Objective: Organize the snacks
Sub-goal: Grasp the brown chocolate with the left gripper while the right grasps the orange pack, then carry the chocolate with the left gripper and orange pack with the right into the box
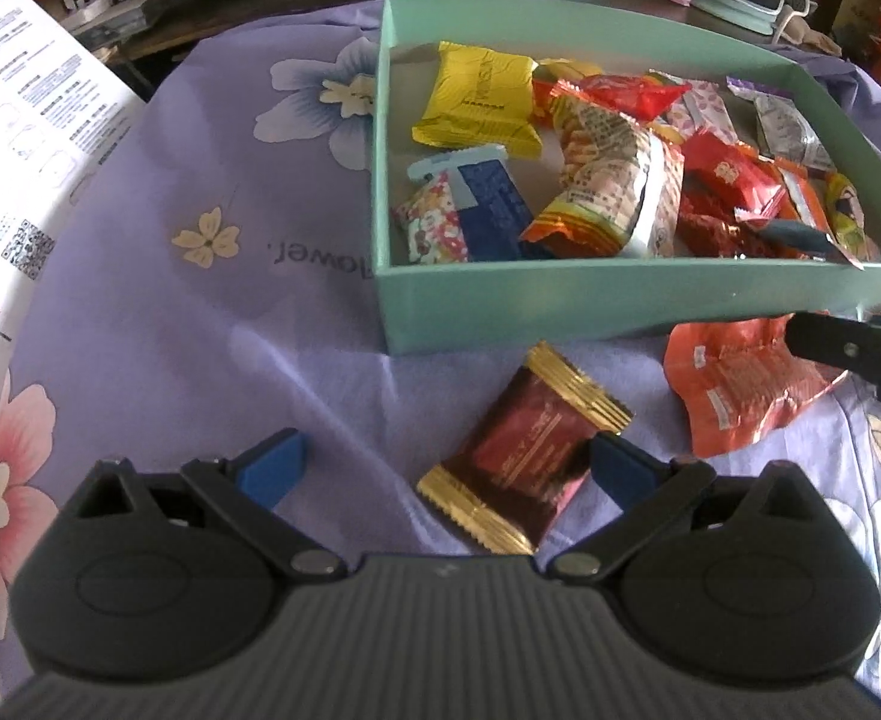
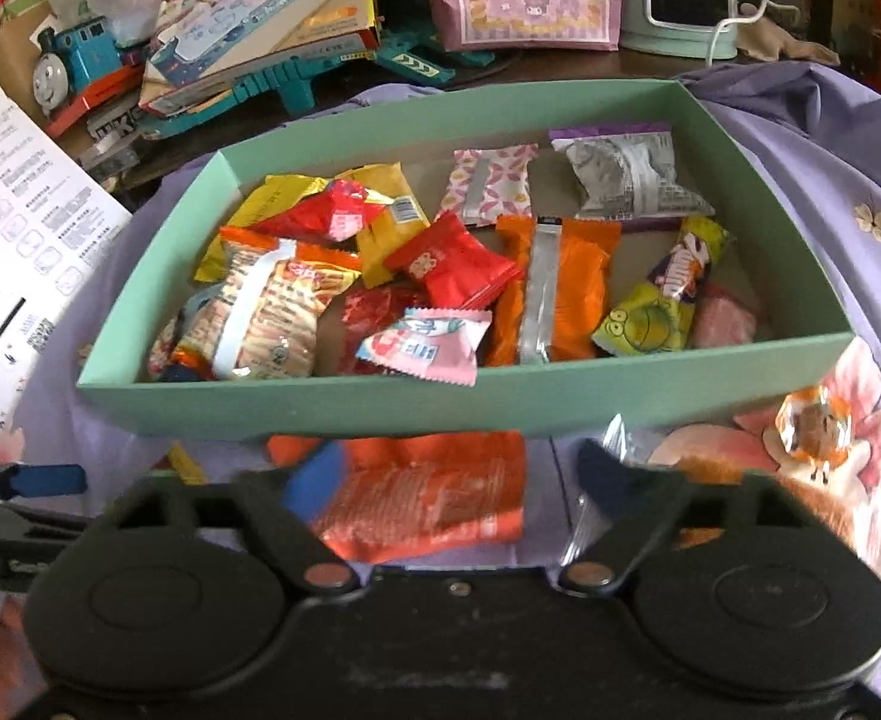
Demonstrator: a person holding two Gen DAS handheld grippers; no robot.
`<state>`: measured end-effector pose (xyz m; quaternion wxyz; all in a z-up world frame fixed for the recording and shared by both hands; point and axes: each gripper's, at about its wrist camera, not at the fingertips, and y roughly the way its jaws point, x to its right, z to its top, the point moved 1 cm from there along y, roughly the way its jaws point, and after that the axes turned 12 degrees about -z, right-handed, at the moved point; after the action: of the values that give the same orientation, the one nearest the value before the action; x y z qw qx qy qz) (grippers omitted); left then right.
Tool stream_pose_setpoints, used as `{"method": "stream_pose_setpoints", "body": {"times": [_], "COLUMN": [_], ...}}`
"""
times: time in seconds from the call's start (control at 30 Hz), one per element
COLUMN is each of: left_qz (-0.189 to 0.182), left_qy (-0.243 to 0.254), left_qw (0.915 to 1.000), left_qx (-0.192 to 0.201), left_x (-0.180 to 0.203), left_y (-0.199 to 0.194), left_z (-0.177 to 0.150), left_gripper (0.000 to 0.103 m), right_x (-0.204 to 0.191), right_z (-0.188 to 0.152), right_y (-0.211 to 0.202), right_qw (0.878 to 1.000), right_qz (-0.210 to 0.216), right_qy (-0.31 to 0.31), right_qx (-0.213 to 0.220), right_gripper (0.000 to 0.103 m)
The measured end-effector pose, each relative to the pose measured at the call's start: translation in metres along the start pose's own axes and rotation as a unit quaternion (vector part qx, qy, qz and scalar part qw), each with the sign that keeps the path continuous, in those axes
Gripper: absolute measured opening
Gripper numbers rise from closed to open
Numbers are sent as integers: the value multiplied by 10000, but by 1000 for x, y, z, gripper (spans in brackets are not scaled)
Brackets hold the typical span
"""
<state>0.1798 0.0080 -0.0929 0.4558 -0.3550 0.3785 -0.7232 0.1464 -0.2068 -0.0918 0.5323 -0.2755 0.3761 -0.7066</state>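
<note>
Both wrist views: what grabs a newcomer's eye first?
The mint-green box on the purple floral cloth, packed with bright snack packets, dominates both views. In front of it, loose on the cloth, lie a maroon-and-gold packet between the left gripper's open jaws and an orange packet between the right gripper's jaws. Toys and boxes clutter the background, including a blue toy train.

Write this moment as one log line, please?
task: organize snacks | left gripper: open over maroon snack | right gripper: open around orange packet | box: part filled
</note>
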Motion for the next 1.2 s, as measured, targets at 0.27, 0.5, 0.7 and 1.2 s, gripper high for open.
{"method": "stream_pose_setpoints", "body": {"times": [0.27,0.5,0.7,1.2], "left_qz": [-118,-281,-396,-499], "left_qy": [298,533,553,455], "left_qw": [9995,9982,9977,9976], "left_qx": [40,66,-18,-162], "left_x": [14,27,30,34], "left_y": [3,-5,-13,-39], "left_z": [-4,-11,-25,-66], "left_gripper": [82,44,42,42], "right_x": [-8,-18,-10,19], "right_z": [-7,-27,-47,-72], "right_y": [6,-8,-24,-65], "right_qw": [9992,9969,9966,9955], "right_qz": [227,365,488,675], "right_qy": [-292,-656,-577,-487], "right_qx": [-118,-226,-315,-454], "right_gripper": [27,27,27,41]}}
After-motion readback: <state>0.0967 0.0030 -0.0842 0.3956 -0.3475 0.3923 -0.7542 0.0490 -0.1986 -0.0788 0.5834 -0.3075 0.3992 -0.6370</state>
